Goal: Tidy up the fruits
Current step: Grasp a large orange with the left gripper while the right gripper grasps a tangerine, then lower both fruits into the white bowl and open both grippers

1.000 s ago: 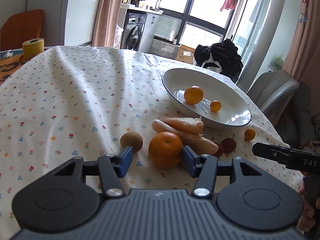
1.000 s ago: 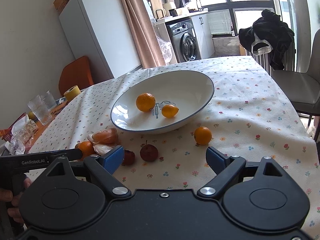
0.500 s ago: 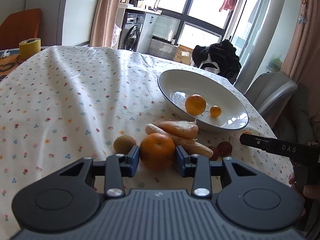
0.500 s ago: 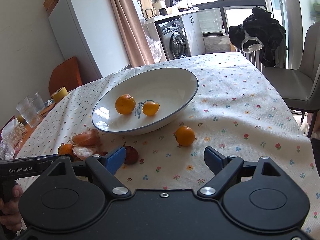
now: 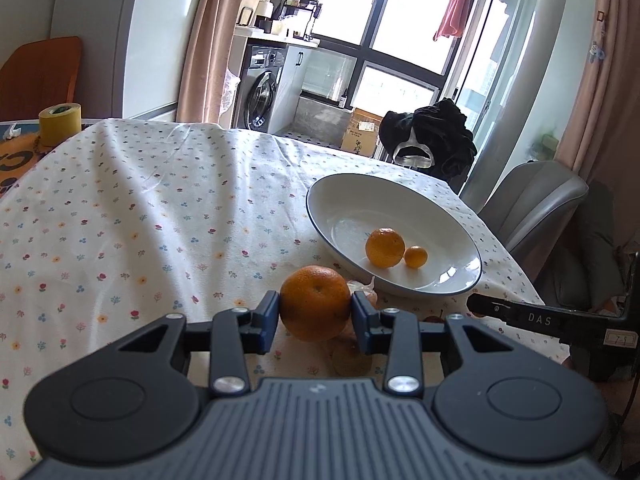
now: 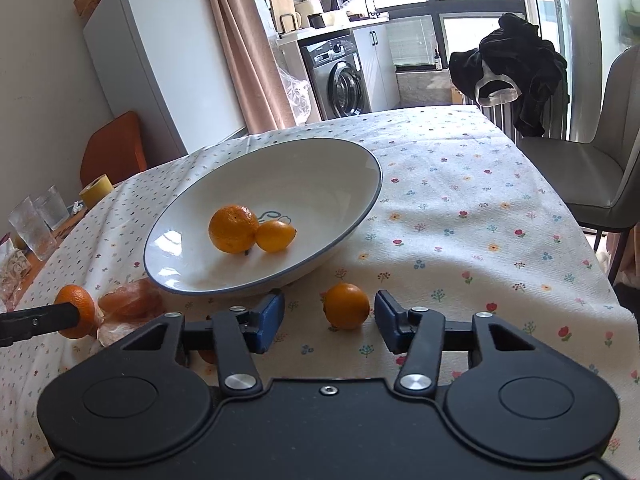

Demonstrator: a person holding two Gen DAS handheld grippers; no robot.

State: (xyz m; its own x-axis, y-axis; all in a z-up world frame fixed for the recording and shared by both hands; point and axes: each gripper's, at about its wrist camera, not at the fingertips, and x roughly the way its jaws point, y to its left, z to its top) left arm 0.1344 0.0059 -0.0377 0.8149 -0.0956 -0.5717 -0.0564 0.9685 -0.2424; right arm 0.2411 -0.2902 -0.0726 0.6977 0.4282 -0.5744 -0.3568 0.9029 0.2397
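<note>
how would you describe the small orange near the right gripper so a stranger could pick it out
Find the white bowl. Just outside its near rim, one small orange sits alone on the floral tablecloth, between the right gripper's open jaws. Its neighbours lie inside the bowl.

orange fruit [image 5: 315, 303], white bowl [image 5: 340, 200], floral tablecloth [image 5: 140, 220].

Four round orange citrus fruits are showing: two lying in the white blue-rimmed ceramic bowl [image 6: 362, 196], namely a larger orange [image 6: 234, 228] and a small oval one [image 6: 275, 235], a third [image 6: 346, 305] sitting on the floral tablecloth [image 6: 460, 216], and a big one [image 5: 315, 303] sitting between gripper pads. Two clear drinking glasses [image 6: 30, 230] are standing at the edge, beside one yellow tape roll [image 6: 95, 191].
</note>
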